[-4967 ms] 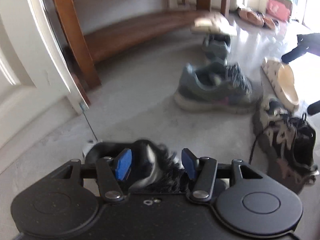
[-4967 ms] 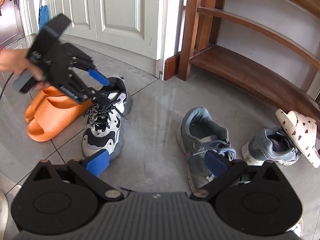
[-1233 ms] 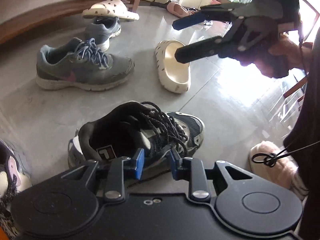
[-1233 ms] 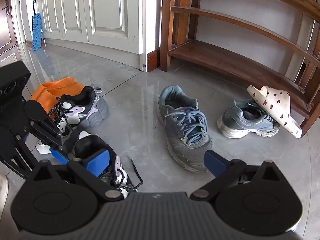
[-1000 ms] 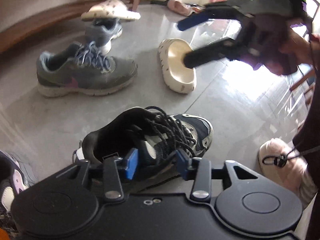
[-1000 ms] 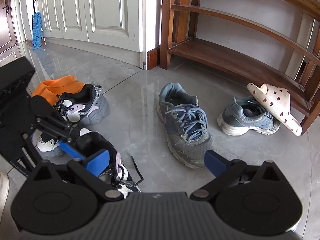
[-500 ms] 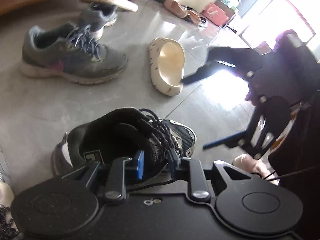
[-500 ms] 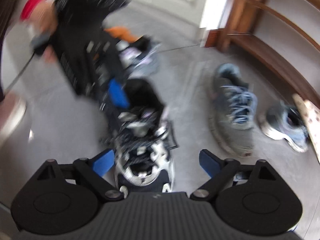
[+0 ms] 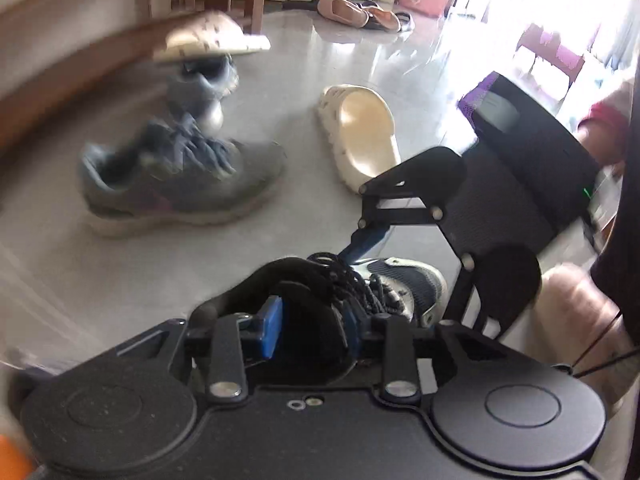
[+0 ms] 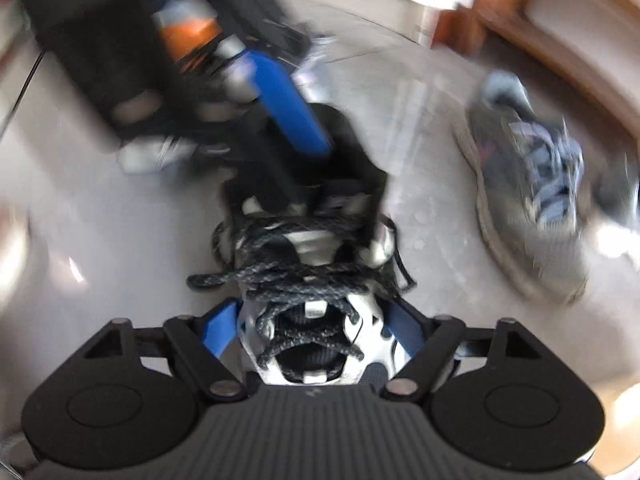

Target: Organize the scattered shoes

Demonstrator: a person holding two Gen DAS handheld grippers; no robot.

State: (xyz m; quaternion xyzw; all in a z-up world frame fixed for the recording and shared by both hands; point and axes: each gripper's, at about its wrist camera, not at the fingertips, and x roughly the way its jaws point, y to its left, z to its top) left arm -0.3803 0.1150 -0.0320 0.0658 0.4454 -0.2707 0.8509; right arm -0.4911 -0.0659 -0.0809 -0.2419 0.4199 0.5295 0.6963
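L gripper: blue pads closed on the heel collar/tongue of the black-and-white sneaker, one pad inside the shoe opening, the other against the laced side. Firm pinch, narrow gap.

R gripper: fingers partly open, straddling the toe end of the same sneaker; pads sit just beside both sides of the toe. Contact cannot be confirmed due to blur. In the L view, one R blue finger points down at the laces near the toe.

Change vs. 0.5 s ago: R gripper has come in from well right of the shoe to directly over its toe; its fingers have narrowed. L gripper keeps its pinch on the collar.

Sneaker: black collar, white/grey toe panels, dark speckled laces lying loose across the top. It sits low over the grey tile floor; whether it rests on the floor cannot be told. Grey sneaker lies on the floor nearby, cream slide beyond it.
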